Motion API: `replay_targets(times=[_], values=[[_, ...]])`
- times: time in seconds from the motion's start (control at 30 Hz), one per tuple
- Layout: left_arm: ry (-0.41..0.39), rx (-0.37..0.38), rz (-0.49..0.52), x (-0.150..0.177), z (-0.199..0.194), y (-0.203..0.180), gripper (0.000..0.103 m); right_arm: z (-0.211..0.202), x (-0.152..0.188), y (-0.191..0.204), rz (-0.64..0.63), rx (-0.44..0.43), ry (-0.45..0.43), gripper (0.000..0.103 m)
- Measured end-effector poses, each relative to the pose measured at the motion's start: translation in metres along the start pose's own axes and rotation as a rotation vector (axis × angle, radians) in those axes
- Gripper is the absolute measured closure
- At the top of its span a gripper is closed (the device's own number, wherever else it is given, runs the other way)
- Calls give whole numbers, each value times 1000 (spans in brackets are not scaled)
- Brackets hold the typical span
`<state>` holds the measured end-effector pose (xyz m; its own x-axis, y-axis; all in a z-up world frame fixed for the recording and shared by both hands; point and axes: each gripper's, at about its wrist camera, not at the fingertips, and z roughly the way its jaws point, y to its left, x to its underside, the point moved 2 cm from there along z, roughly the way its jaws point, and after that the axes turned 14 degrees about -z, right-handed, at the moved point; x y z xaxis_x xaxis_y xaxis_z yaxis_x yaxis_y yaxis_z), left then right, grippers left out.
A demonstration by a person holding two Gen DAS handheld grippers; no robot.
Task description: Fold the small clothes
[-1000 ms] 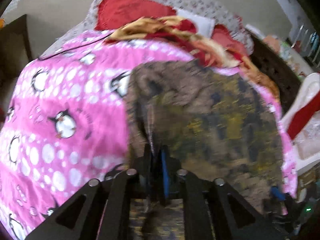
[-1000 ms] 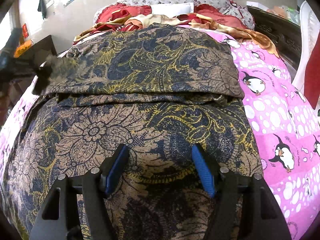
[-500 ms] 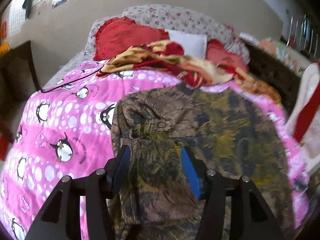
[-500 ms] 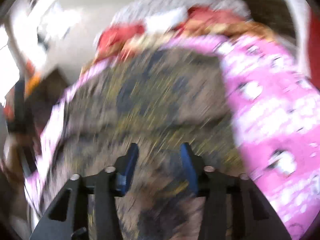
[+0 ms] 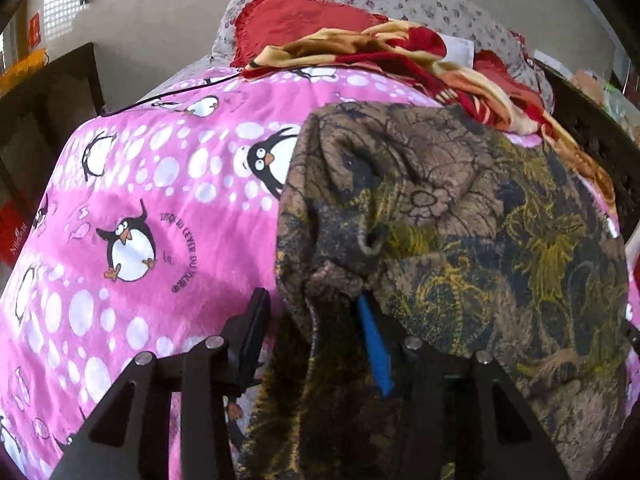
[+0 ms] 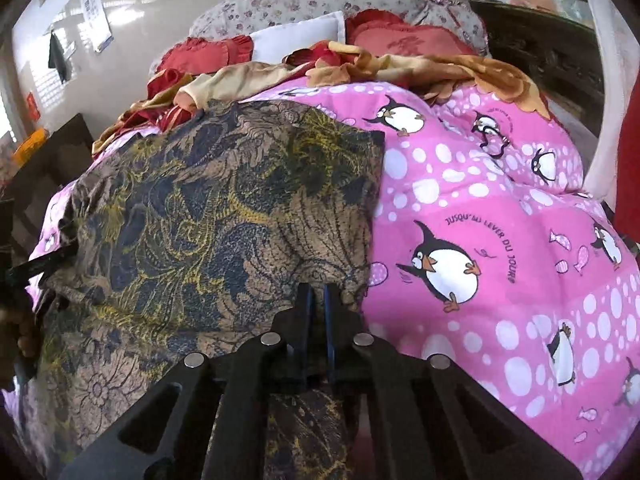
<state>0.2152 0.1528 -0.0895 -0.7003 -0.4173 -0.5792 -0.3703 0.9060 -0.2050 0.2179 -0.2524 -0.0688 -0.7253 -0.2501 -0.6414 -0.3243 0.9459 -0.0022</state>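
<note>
We find the brown floral garment [image 5: 460,220] lying folded on the pink penguin blanket [image 5: 140,208]. Our left gripper [image 5: 316,320] stands with jaws apart, the garment's left edge bunched between them. Our right gripper [image 6: 316,304] has jaws closed, pinching the garment's near right corner. Red and yellow cloths [image 6: 360,64] are heaped beyond, against the pillows [image 6: 304,0].

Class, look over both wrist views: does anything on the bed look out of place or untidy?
Yes. The brown floral garment bunches into lumpy wrinkles near the left gripper, not flat. A crumpled red-and-gold cloth sprawls over the pink penguin blanket.
</note>
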Motion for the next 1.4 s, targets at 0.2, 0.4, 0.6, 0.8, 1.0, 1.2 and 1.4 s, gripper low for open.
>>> replay_targets(times=[0.2,0.4,0.6,0.8,1.0,1.2,1.4], values=[[-143,50,-4,-6,-48,-23,57,-29,-38,0,-45,24,-71,102],[-14,44,36,32,-18,-43,59,15,-76,11,-26,-2,-55,102],[-31,83,35,37,-25,-34,59,42,-67,10,-72,68,38,102],[-45,151,24,46,-54,-24,56,-7,-62,33,-74,28,-62,102],[-11,181,-7,55,-43,-12,56,4,0,73,-87,-15,40,97],[-78,194,-94,1,-53,-7,56,3,8,64,-2,-52,-4,95],[2,26,-130,-48,0,10,55,3,7,69,-29,-19,-8,94]])
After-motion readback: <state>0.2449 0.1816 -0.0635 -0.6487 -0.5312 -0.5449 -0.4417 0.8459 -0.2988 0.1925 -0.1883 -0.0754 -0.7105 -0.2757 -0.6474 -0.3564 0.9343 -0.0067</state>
